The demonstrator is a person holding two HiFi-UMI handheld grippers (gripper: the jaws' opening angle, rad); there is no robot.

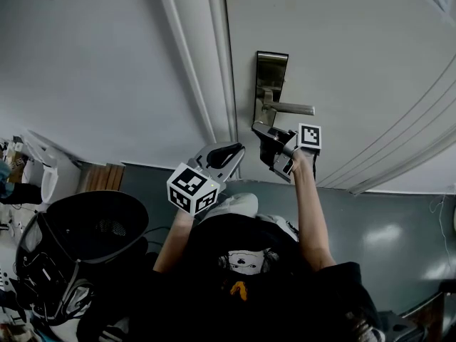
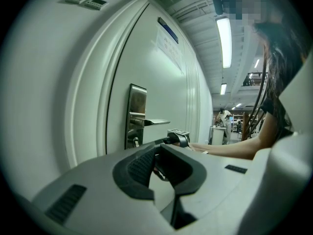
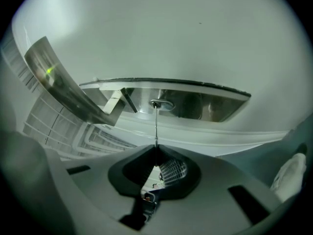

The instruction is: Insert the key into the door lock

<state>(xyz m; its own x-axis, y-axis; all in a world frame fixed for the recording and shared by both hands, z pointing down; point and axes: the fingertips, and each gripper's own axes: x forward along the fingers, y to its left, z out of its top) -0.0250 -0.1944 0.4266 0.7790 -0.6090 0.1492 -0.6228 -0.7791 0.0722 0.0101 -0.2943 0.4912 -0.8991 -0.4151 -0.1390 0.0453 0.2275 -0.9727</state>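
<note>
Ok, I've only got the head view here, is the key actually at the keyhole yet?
Observer: Yes. The right gripper view shows the right gripper shut on the key, its tip at the keyhole.
Operator: How far in?
Observer: Nearly the whole blade shows outside the lock plate.
Operator: And the left gripper?
Observer: Its own view shows the left gripper with jaws together, empty, short of the lever handle.

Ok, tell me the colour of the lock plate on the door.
The lock plate is silver-grey brushed metal, seen best in the head view.
</note>
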